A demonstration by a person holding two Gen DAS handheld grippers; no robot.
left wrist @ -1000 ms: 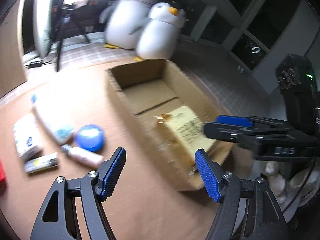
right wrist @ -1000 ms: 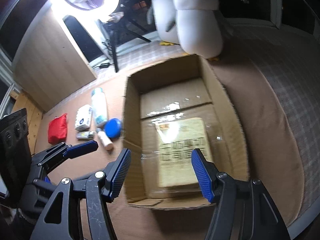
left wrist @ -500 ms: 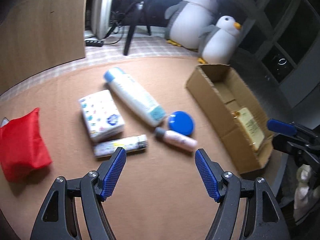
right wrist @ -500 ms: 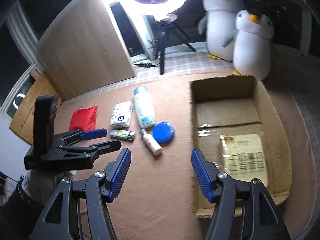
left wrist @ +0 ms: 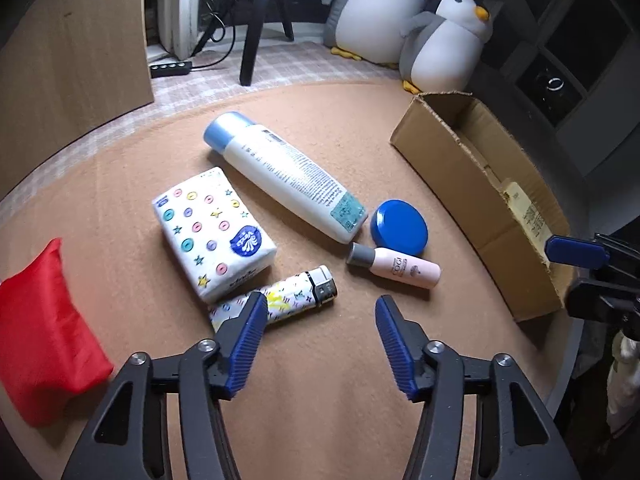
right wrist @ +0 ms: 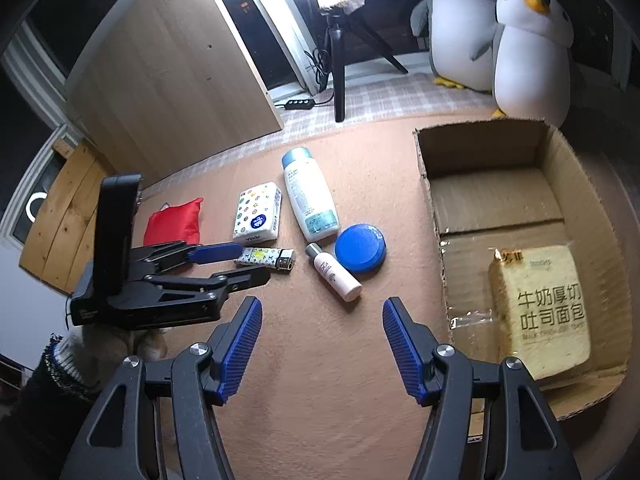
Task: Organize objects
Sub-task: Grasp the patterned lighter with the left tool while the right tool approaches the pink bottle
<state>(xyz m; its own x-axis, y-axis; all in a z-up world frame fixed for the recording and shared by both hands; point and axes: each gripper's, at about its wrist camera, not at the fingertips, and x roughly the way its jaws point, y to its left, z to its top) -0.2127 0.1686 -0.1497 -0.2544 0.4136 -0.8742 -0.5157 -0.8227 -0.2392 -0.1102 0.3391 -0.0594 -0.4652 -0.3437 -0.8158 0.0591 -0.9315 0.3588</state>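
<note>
Lying just beyond left jaws (spread): lighter (left wrist: 276,298).

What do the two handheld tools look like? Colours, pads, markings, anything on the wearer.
Both match: the left tool and right tool have black skeletal linkage fingers with triangular cutouts and silver pivot screws, tipped by blue ribbed pads. Seen from the right wrist view, the left one carries a black upright block on its body. No cables show. The holder's hand appears to be in a light knit glove.
</note>
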